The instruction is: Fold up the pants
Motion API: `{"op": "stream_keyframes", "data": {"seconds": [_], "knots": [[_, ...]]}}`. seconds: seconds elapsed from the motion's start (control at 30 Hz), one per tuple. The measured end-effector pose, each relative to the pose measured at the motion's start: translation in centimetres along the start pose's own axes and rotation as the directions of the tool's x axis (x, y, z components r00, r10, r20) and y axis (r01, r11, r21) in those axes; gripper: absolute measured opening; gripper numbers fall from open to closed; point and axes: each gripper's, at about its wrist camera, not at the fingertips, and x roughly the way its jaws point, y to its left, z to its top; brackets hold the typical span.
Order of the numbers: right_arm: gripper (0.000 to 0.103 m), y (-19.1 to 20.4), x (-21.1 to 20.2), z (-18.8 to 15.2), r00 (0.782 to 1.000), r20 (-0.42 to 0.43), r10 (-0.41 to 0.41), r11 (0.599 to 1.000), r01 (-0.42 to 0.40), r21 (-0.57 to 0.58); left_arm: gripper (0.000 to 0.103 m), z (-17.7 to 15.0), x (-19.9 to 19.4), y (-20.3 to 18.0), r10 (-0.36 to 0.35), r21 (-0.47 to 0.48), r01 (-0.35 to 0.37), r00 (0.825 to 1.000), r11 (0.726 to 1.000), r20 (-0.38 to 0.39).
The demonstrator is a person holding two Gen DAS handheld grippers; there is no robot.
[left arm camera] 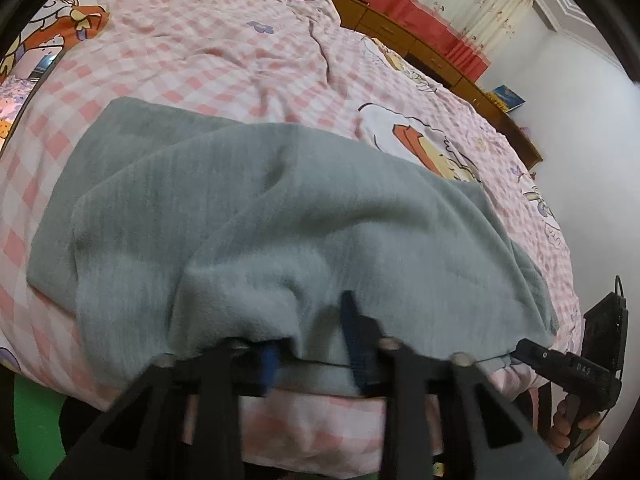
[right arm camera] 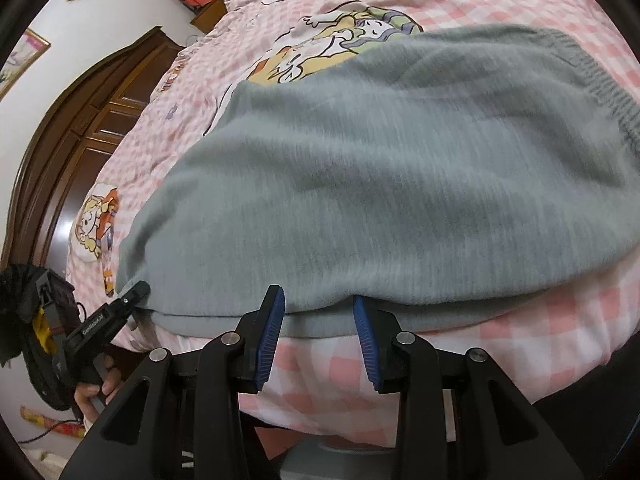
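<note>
Grey pants lie folded over on a pink checked bed; they also fill the right wrist view, with the ribbed waistband at the far right. My left gripper stands open at the pants' near edge, and loose cloth drapes over its left fingertip. My right gripper is open with its blue pads at the near hem, holding nothing. Each gripper shows in the other's view: the right one at the pants' right corner, the left one at the left corner.
The bedsheet carries cartoon prints. A wooden cabinet and red curtains stand behind the bed. A wooden headboard is at the left in the right wrist view. The bed's near edge drops off just under the grippers.
</note>
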Motion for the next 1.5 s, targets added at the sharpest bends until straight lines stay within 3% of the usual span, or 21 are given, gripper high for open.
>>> {"op": "stream_keyframes", "data": {"seconds": [0.13,0.4,0.43,0.47,0.5,0.6,0.77,1.07,1.3,1.43,1.5], "knots": [[0.036,-0.3,0.0,-0.6,1.0,0.003,0.015,1.0,-0.015,0.027,0.006,0.2,-0.9,0.3,-0.024,-0.008,0.024,1.0,1.0,0.014],[0.036,-0.7,0.9,0.1,0.997,0.027,0.075,0.993,-0.077,0.089,0.004,0.7,-4.6,-0.6,-0.062,-0.01,0.063,0.994,0.998,0.087],[0.031,-0.6,0.9,0.2,0.997,0.033,0.074,0.993,-0.077,0.09,0.004,0.7,-4.9,-0.8,-0.066,-0.006,0.067,0.993,0.998,0.094],[0.013,-0.4,0.6,0.2,0.997,0.043,0.068,0.994,-0.072,0.082,0.004,0.7,-5.3,-1.0,-0.07,0.0,0.07,0.992,0.998,0.103],[0.005,-0.1,0.3,0.1,0.997,0.048,0.062,0.996,-0.065,0.062,0.004,0.8,-5.6,-1.2,-0.067,0.005,0.067,0.992,0.998,0.108],[0.003,0.4,-0.9,-0.4,0.996,0.06,0.068,0.997,-0.069,0.026,0.004,0.8,-5.8,-1.3,-0.036,0.019,0.034,0.993,0.999,0.108],[0.003,1.4,-2.0,-0.9,0.997,0.062,0.043,0.998,-0.04,-0.055,0.004,0.2,-5.1,0.0,0.008,-0.006,-0.008,0.997,1.0,0.077],[0.003,0.9,1.1,-1.7,0.998,-0.008,-0.057,0.994,0.056,-0.088,0.005,-1.6,-1.5,1.8,0.111,-0.008,-0.111,0.994,0.994,-0.004],[0.018,3.0,-1.0,-2.0,0.989,-0.086,-0.124,0.973,0.105,-0.205,0.015,-1.9,-2.9,2.6,0.113,-0.009,-0.114,0.993,0.993,-0.03],[0.023,5.1,-2.2,-1.7,0.988,-0.082,-0.133,0.947,0.102,-0.304,0.03,-2.1,-5.5,3.6,0.153,-0.017,-0.153,0.988,0.988,-0.019],[0.03,6.0,-2.0,-1.1,0.987,-0.057,-0.148,0.93,0.12,-0.347,0.031,-2.2,-7.0,4.5,0.176,-0.03,-0.176,0.984,0.984,-0.005]]}}
